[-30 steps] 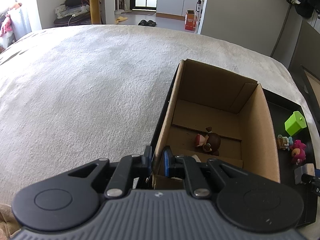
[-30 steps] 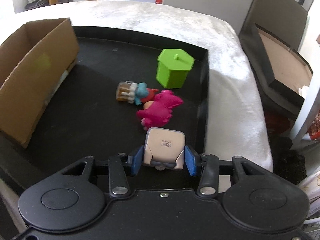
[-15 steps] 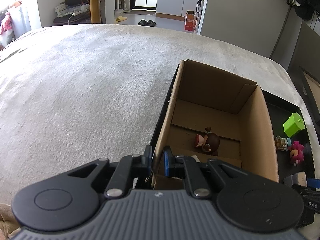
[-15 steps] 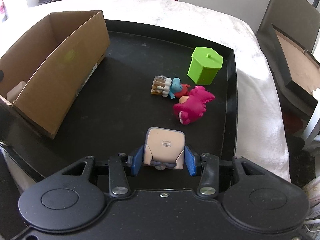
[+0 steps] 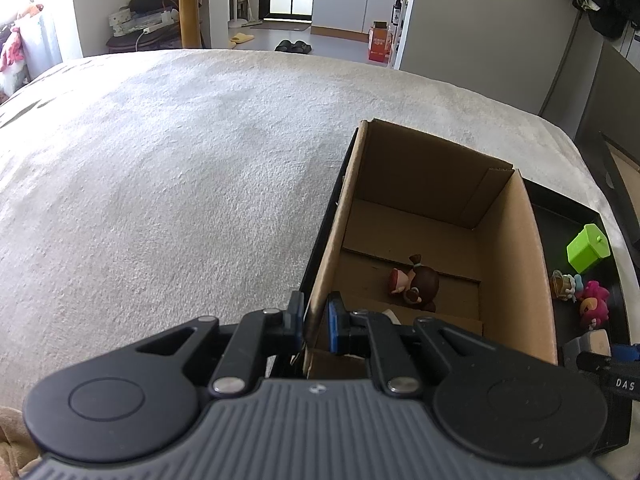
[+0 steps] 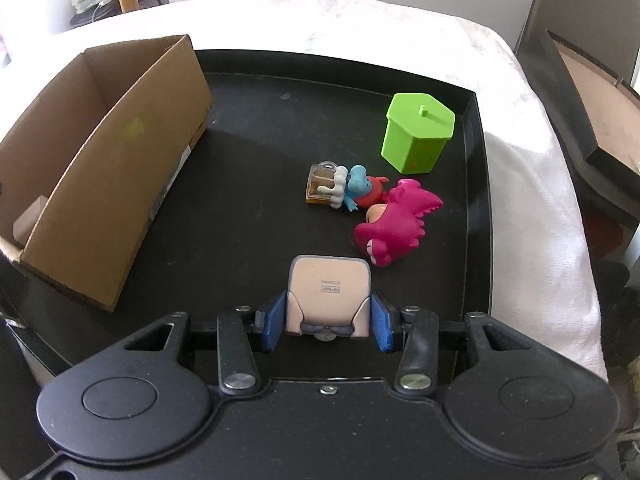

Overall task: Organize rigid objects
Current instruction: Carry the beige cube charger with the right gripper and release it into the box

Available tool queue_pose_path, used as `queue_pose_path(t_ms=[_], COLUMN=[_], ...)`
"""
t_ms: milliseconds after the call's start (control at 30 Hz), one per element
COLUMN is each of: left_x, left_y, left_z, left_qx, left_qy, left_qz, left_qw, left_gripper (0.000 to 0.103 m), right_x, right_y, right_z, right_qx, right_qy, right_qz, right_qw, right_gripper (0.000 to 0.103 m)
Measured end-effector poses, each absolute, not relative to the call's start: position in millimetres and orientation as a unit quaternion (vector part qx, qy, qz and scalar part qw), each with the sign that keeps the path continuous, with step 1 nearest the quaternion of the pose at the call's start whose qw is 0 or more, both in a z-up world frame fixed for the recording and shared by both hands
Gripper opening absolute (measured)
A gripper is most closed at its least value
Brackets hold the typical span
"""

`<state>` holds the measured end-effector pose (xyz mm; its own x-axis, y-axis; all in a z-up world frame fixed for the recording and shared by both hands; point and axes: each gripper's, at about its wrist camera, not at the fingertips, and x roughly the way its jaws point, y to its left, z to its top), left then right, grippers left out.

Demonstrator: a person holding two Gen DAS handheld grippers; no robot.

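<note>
My left gripper [image 5: 314,322] is shut on the near left wall of a cardboard box [image 5: 516,272] that stands on a black tray [image 6: 248,184]. A brown-haired doll figure [image 5: 414,282] lies inside the box. My right gripper [image 6: 326,326] is shut on a beige square toy [image 6: 330,292] and holds it above the tray's near part; the toy also shows in the left wrist view [image 5: 594,342]. On the tray lie a pink dinosaur [image 6: 396,224], a blue and red figure with a small amber bottle [image 6: 344,190], and a green hexagonal box [image 6: 418,132].
The tray rests on a white fuzzy cover [image 5: 160,168] that spreads far to the left. A dark flat box with a brown inside [image 6: 592,80] stands off the right edge. A room with a yellow table [image 5: 188,0] lies beyond.
My right gripper has drawn back and risen with the beige toy, so more of the tray and box show. My left gripper has stayed on the box wall.
</note>
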<state>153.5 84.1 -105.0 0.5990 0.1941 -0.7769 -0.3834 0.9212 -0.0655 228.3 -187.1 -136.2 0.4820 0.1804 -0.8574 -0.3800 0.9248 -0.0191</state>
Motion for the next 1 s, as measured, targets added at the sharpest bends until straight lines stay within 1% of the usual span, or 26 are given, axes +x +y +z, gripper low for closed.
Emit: queue_pose_path(t_ms=[133,367,1000], left_x=[153.5,153.6,153.0], left_y=[83.8,84.1,86.4], left_z=[-104.4,-103.2,-103.7], left_qx=[-0.113,-0.113,-0.125], left_qy=[0.417,0.417,0.413], left_qz=[0.163,0.163,0.159], left_qw=[0.887,0.887,0.888], left_gripper=[0.011,0.011,0.011], right_x=[232.2,233.0,241.8], right_y=[-190.8,-179.3,-120.9], right_z=[-128.2,-104.9,-48.0], right_qx=[-0.062,-0.088,-0.112], right_qy=[0.487,0.45,0.39], right_qz=[0.169,0.175,0.226], right_qw=[0.855,0.871,0.885], right_gripper=[0.043,0.043,0.044])
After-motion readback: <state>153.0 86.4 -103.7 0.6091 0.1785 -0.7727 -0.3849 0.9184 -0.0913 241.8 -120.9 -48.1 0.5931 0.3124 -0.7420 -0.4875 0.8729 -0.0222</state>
